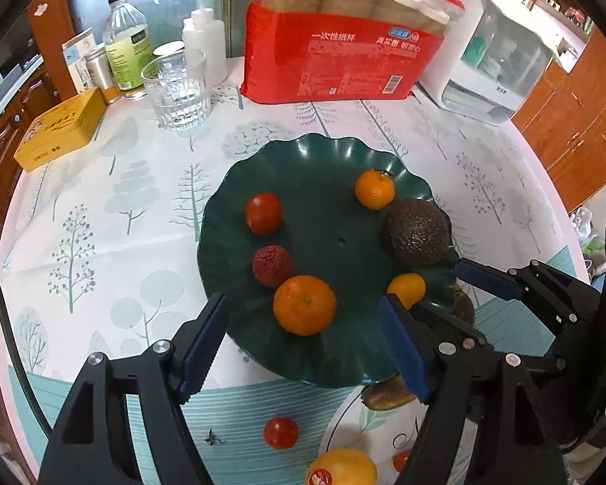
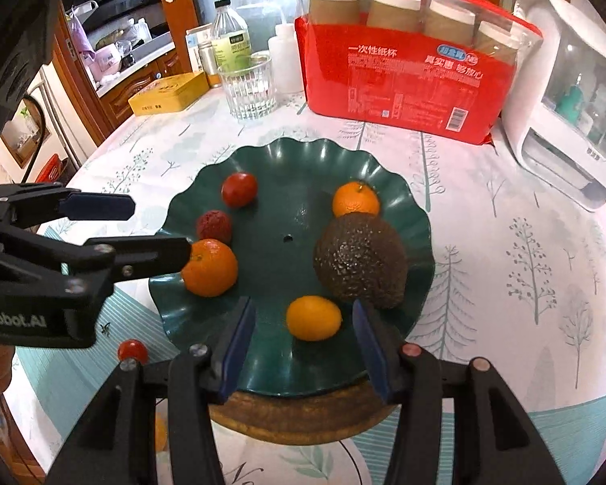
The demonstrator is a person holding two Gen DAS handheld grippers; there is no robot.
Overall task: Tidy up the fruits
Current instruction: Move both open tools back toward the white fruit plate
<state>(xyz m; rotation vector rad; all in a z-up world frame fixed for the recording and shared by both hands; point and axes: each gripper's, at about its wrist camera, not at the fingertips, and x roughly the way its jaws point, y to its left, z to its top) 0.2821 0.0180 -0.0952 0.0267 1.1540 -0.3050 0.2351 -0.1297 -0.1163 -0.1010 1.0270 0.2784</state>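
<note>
A dark green wavy plate [image 1: 323, 169] [image 2: 299, 161] holds a big orange [image 1: 305, 305] [image 2: 210, 267], a small orange [image 1: 374, 189] [image 2: 355, 200], a small yellow-orange citrus [image 1: 407, 289] [image 2: 313, 318], an avocado [image 1: 417, 232] [image 2: 361, 260], a tomato [image 1: 264, 213] [image 2: 239, 189] and a dark red lychee [image 1: 272, 265] [image 2: 214, 225]. My left gripper [image 1: 303, 347] [image 2: 157, 226] is open and empty, jaws either side of the big orange. My right gripper [image 2: 303, 347] [image 1: 432, 291] is open and empty, just behind the small citrus. A cherry tomato [image 1: 280, 432] [image 2: 132, 351] and a yellow fruit [image 1: 341, 467] lie off the plate.
Behind the plate stand a red pack of paper cups [image 1: 343, 56] [image 2: 408, 76], a glass [image 1: 177, 93] [image 2: 248, 89], bottles [image 1: 126, 44], a yellow tin [image 1: 60, 129] [image 2: 169, 91] and a white appliance [image 1: 493, 48] [image 2: 569, 113]. A brownish item [image 1: 388, 394] lies under the plate's near edge.
</note>
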